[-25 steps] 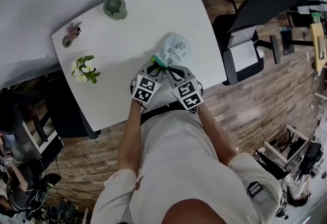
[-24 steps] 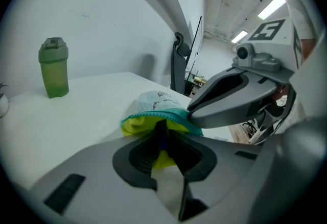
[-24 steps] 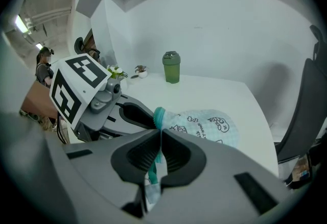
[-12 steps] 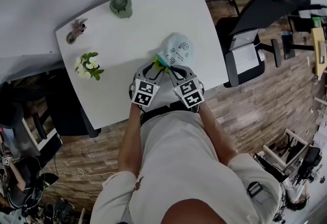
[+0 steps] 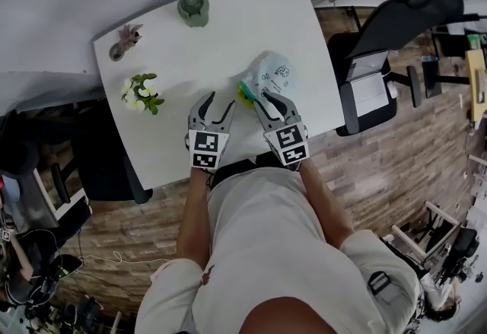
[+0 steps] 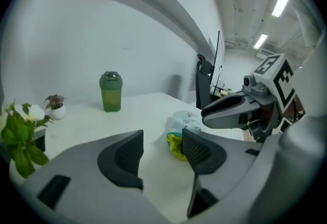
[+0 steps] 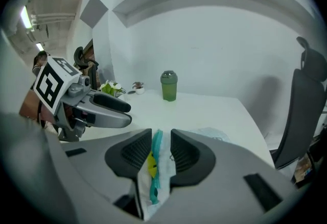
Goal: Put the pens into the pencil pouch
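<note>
The pale blue printed pencil pouch lies on the white table, its teal-zipped mouth towards me with something yellow-green showing in it. No pen can be told apart. My left gripper hangs left of the mouth, clear of it; its jaws have just been opening and hold nothing. The pouch lies beyond them. My right gripper has just been opening too; the pouch's zipper edge still stands loosely between its pads.
A green bottle stands at the table's far edge. A small potted plant and a pot of white flowers sit on the left. A black office chair stands right of the table.
The left gripper has let go of the pouch's mouth, spread its jaws, and drawn away to the left and upward. The right gripper's jaws have parted around the pouch's edge.
</note>
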`<state>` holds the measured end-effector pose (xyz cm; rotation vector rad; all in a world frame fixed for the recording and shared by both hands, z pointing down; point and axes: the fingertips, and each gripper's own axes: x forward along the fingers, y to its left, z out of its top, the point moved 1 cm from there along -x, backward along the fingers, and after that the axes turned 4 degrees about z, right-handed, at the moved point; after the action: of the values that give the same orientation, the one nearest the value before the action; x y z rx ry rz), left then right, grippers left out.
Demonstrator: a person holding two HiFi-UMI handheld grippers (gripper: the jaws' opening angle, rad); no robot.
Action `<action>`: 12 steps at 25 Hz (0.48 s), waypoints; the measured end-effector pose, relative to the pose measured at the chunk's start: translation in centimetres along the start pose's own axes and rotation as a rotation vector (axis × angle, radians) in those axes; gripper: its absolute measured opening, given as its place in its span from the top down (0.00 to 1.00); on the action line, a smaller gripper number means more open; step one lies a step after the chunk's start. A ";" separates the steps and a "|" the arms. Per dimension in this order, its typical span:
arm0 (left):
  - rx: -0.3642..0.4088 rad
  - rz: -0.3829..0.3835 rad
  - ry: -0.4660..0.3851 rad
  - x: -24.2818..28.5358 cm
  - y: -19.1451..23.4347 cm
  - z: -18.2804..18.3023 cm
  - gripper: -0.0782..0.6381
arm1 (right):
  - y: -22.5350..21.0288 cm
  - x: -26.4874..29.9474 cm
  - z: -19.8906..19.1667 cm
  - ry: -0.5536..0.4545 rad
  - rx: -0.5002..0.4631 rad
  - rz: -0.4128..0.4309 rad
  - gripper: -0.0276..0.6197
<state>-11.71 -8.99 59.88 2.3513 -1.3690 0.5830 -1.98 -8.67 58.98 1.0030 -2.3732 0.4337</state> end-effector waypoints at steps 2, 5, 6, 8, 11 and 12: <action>0.009 0.038 -0.053 -1.1 0.7 1.7 0.55 | 0.0 -0.5 1.5 -0.061 -0.015 -0.027 0.75; 0.025 0.083 -0.132 -2.9 1.6 4.4 0.54 | 0.2 -1.2 3.9 -0.121 -0.049 -0.054 0.70; 0.030 0.095 -0.157 -3.6 1.9 5.3 0.53 | 0.3 -1.5 4.9 -0.143 -0.062 -0.060 0.69; 0.037 0.117 -0.207 -4.9 2.4 7.1 0.52 | 0.7 -2.2 7.0 -0.194 -0.082 -0.066 0.67; 0.048 0.152 -0.273 -6.9 3.2 9.5 0.49 | 1.2 -3.4 10.2 -0.274 -0.103 -0.073 0.65; 0.051 0.163 -0.295 -7.6 3.4 10.3 0.49 | 1.4 -3.9 11.2 -0.299 -0.111 -0.075 0.63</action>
<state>-16.40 -10.10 47.54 2.4562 -1.7047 0.3260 -4.58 -10.84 47.49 1.1685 -2.5777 0.1282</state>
